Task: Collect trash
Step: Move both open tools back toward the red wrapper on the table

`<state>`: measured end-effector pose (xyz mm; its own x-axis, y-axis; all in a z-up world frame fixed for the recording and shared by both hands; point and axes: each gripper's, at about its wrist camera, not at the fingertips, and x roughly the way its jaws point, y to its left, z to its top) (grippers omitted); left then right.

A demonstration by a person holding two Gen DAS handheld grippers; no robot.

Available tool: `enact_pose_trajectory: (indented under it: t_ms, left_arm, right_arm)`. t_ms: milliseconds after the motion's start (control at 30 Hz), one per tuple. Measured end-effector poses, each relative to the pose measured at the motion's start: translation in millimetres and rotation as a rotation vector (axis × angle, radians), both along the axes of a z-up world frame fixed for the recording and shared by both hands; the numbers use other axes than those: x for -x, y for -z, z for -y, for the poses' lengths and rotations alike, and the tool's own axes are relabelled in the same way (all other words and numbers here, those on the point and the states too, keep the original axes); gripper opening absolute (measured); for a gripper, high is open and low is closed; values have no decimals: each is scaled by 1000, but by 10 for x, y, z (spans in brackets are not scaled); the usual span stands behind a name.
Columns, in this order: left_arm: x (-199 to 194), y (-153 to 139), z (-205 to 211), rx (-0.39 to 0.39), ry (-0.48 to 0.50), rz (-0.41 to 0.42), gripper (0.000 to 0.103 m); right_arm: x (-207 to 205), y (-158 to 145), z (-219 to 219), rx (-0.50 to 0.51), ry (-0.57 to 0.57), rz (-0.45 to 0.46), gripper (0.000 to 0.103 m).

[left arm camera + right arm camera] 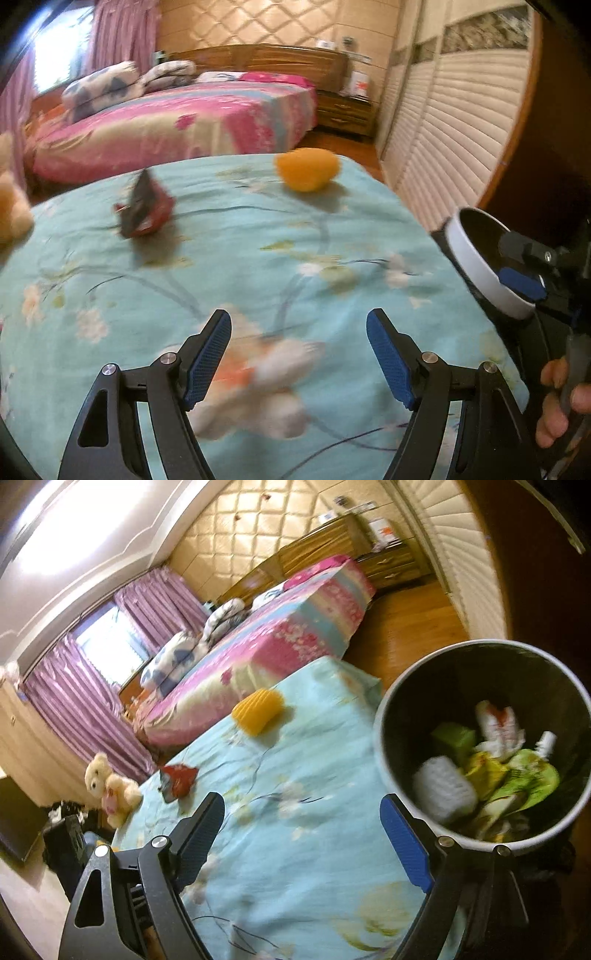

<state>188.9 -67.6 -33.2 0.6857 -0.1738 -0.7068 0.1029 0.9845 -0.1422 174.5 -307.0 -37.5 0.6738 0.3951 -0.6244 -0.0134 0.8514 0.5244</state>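
A crumpled red and black wrapper (144,206) (177,777) lies on the light blue flowered bedspread (258,258) (295,849). Beyond it sits a ribbed yellow-orange lump (308,170) (258,712). My left gripper (298,315) hangs open above the bedspread, with nothing between its fingers. At the bed's right side stands a white-rimmed dark bin (465,266) (380,716) holding several bits of trash, among them a blurred white piece (443,790) and green and yellow wrappers (517,775). My right gripper (302,801) (517,264) is open and empty by the bin's rim.
A cream teddy bear (110,786) sits at the bed's left corner. A second bed with pink covers (166,122) (277,638) stands behind. White slatted wardrobe doors (461,122) line the right wall, past a strip of wooden floor (406,627). A hand (561,402) grips the right tool.
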Motion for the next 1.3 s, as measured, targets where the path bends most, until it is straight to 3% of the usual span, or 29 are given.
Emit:
enact_pose_trajectory:
  t_ms: [133,267,367,533,633,1300]
  left_arm:
    - [43,0,-172,-36,-73,18,81]
    - [89,17,-341,-9,-110,16,81]
    - [103,29,-423,-31,-156,9,81]
    - [29,77,-510,-84,-162,-58,81]
    - [-3,27,-611,-62,-190,-16,81]
    - [-817,166,-948,-72,-272,10,81]
  right_arm:
    - [-82,52,-216,7,-40,-7,88]
    - [-147,109,-372,18,-62,-10,88]
    - [-210,165,-460,16,-72,-17,88]
    - [-324,232,-639,27,-93,-26,88]
    - [-405,253,-751,42,-112,-23,88]
    - [-1168,456,-944,24,-98,-64,88]
